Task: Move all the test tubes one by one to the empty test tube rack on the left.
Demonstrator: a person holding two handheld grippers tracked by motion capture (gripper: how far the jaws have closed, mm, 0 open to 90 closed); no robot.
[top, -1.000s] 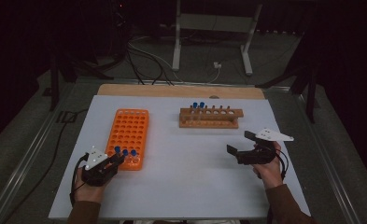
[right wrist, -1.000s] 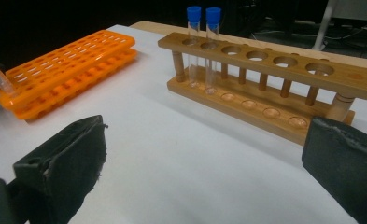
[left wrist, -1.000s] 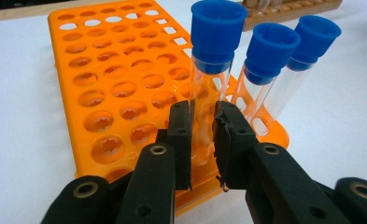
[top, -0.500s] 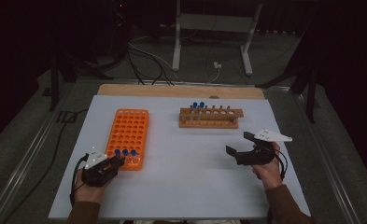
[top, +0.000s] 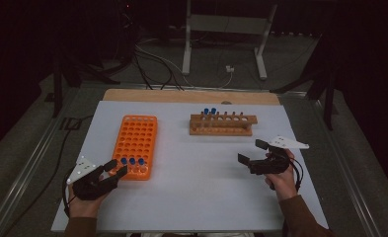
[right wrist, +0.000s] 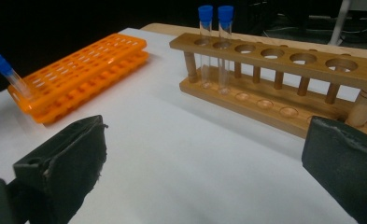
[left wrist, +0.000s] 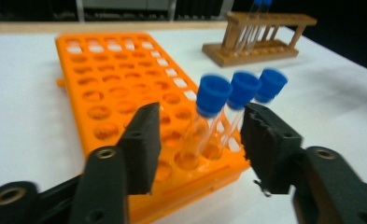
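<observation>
Currently left gripper (left wrist: 197,140) spread around 2 near tubes (left wrist: 204,121) in orange rack (left wrist: 111,79); closing could pinch both. Right gripper (top: 253,153) spread, empty.

Dim room, dark walls lost in shadow. White tabletop (top: 201,197) lit from above, a bare wooden strip (top: 191,96) along its far edge. Grey floor (top: 28,143) around it, with a metal rail (top: 23,173) running along the left side and another (top: 349,177) along the right. Beyond the far edge, a white metal stand (top: 226,29) on 2 legs, black cables (top: 152,59) trailing across the floor beside it, and a small white plug (top: 228,69) between the legs. Dark frame legs (top: 58,79) at left and (top: 327,84) at right.
</observation>
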